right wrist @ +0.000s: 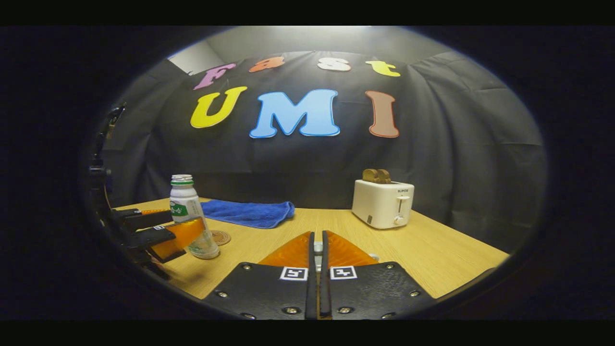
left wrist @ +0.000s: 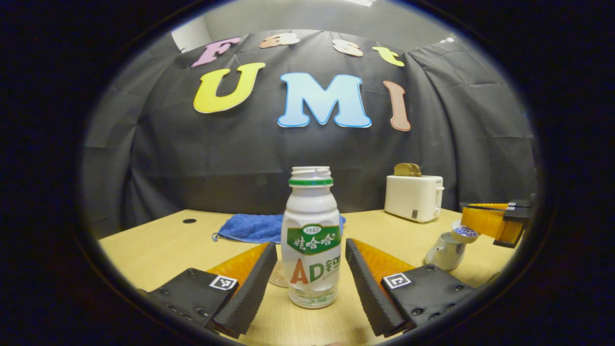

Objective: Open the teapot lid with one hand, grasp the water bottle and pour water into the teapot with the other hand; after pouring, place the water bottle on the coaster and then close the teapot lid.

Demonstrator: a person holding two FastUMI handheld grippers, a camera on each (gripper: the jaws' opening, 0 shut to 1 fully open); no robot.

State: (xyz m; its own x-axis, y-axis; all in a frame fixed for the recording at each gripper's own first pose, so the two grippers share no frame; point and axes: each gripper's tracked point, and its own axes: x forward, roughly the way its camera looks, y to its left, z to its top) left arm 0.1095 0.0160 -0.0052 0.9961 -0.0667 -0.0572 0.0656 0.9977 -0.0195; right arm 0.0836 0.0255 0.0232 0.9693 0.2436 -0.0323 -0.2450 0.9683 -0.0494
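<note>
Left gripper (left wrist: 311, 278) is spread wide w/ the water bottle (left wrist: 311, 240) standing upright between its fingers, a gap on each side, so nothing gripped yet. Bottle sits on the wooden table (left wrist: 158, 245), cap off, neck open; the woven coaster (left wrist: 278, 276) peeks out just behind its base. Right gripper (right wrist: 317, 250) is clamped tight, and in the left gripper view it's holding the teapot lid (left wrist: 464, 232) tilted just above the teapot (left wrist: 446, 251), off to the right — pot open. Bottle looks like thin plastic, light, smooth label, probably a bit slippery and squashable; w/ no cap, a hard squeeze could push water out, so best taken mid-body on the label band, firm but not crushing. Teapot and lid look ceramic — fragile, lid should go back gently. Count: 1 bottle, 1 teapot, 1 lid, 1 coaster, 2 grippers. Further back: 1 blue towel (left wrist: 252, 227), 1 white toaster (left wrist: 414, 197) holding toast.
</note>
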